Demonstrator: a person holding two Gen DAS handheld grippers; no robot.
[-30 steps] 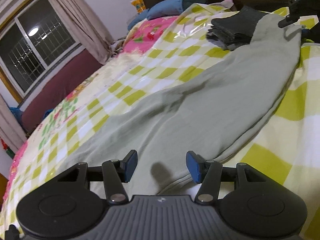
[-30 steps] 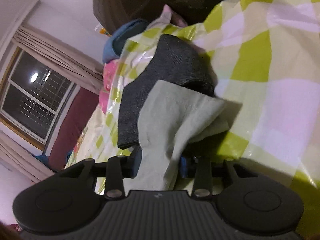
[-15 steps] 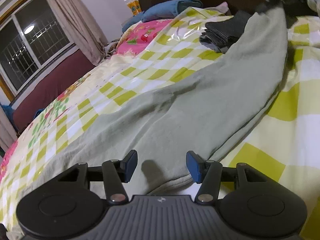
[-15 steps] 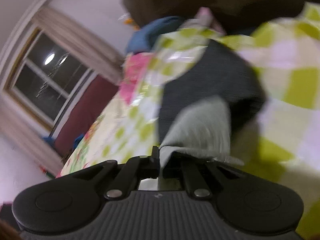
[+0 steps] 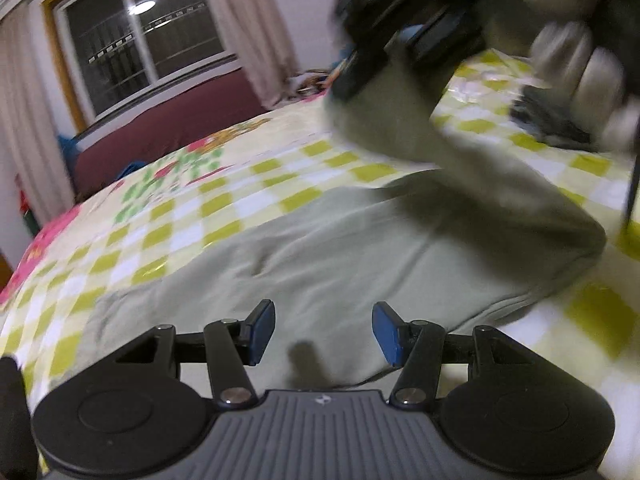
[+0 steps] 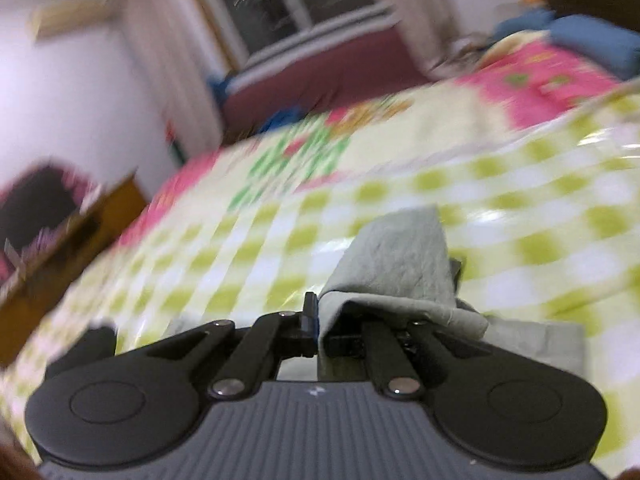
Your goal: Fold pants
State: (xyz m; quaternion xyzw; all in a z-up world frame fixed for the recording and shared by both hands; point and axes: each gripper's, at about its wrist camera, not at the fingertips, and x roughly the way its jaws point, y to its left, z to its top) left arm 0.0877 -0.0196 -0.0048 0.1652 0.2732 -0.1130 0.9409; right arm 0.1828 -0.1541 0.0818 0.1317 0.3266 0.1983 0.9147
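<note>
The pale green pants point(image 5: 328, 256) lie across the yellow-green checked bedspread point(image 5: 168, 220). My left gripper point(image 5: 323, 332) is open and empty, low over the near end of the pants. My right gripper point(image 6: 318, 322) is shut on the far end of the pants point(image 6: 400, 264) and holds it lifted. In the left wrist view it shows blurred at the top point(image 5: 412, 36), carrying that end over the rest of the pants, which bend into a fold at the right point(image 5: 560, 236).
A dark folded garment point(image 5: 548, 116) lies on the bed at the right. A window point(image 5: 148, 36) with curtains and a maroon sofa point(image 5: 168, 128) stand behind the bed. A blue pillow point(image 6: 592, 44) lies at the head. A wooden table edge point(image 6: 60, 236) is at the left.
My right gripper has lifted the far end of the pants and swung it back over the rest toward my left gripper. The left gripper stays open, its view turned left.
</note>
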